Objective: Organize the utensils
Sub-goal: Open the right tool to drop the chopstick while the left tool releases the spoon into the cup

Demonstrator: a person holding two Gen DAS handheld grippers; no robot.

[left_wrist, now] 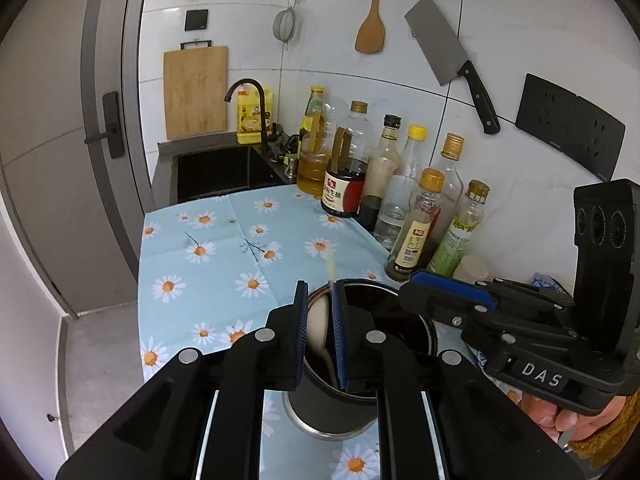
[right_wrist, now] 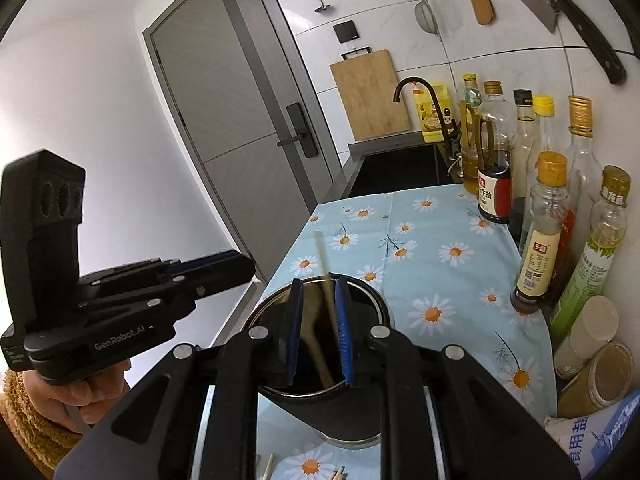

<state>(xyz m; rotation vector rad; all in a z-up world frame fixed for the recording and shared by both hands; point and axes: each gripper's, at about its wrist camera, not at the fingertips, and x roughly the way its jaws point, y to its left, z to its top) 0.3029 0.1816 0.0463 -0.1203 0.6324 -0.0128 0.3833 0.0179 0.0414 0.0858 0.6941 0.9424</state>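
A black utensil holder [left_wrist: 332, 404] stands on the daisy tablecloth, also in the right wrist view [right_wrist: 340, 404]. My left gripper [left_wrist: 319, 340] hovers over its rim, jaws narrowly apart around a pale spoon [left_wrist: 318, 328] that stands in the holder; whether they touch it is unclear. My right gripper [right_wrist: 318, 332] is over the holder with its jaws slightly apart. A blurred chopstick [right_wrist: 326, 280] and a wooden spoon [right_wrist: 316, 344] stand between them inside the holder. Grip is unclear. The right gripper also shows in the left wrist view [left_wrist: 452, 292].
Several oil and sauce bottles [left_wrist: 416, 224] line the wall at right. Loose chopstick ends [right_wrist: 268, 466] lie at the near edge. A black sink [left_wrist: 216, 172] and tap lie beyond the cloth. A cleaver [left_wrist: 448, 60], wooden spatula [left_wrist: 372, 24] and strainer hang on the wall.
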